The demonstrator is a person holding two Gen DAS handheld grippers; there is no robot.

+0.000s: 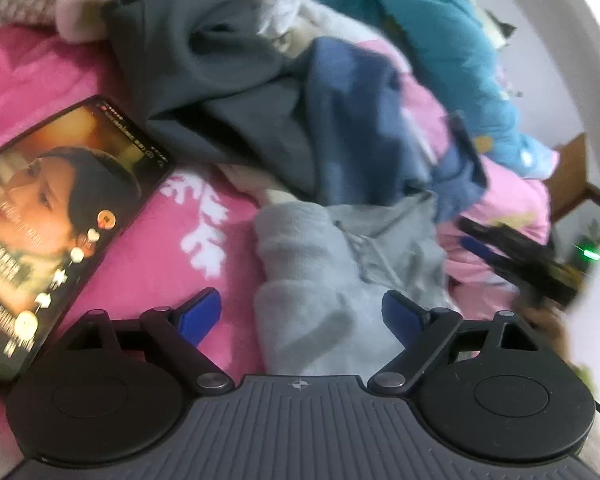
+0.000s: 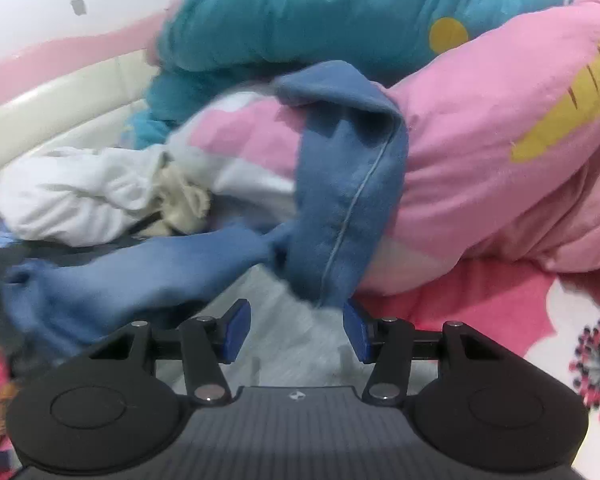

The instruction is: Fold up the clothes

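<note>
Though both views are blurred by motion, the pale grey knitted hooded garment (image 1: pixel 324 264) can be made out lying on the bright pink bedsheet with white snowflake print (image 1: pixel 196 216), its lower part cut off behind the gripper body. Left gripper (image 1: pixel 300 316) hangs over that grey garment with its blue-padded fingers (image 1: pixel 202 312) spread wide; nothing is held, and whether a pad touches the cloth cannot be told. Beyond the grey garment lies a heap: a dark grey sweatshirt (image 1: pixel 220 92), then a blue denim-like garment (image 1: pixel 356 120), edges smeared. Just beside the grey garment, across the snowflake print, lies a black smartphone with a lit screen (image 1: pixel 56 216), its near end cut off. Right gripper (image 2: pixel 296 328) is also parted and empty, above the grey garment (image 2: pixel 288 344); the blue garment's hem (image 2: pixel 340 200) hangs just ahead of its fingertips, draped against a pink quilt (image 2: pixel 500 140) beyond
</note>
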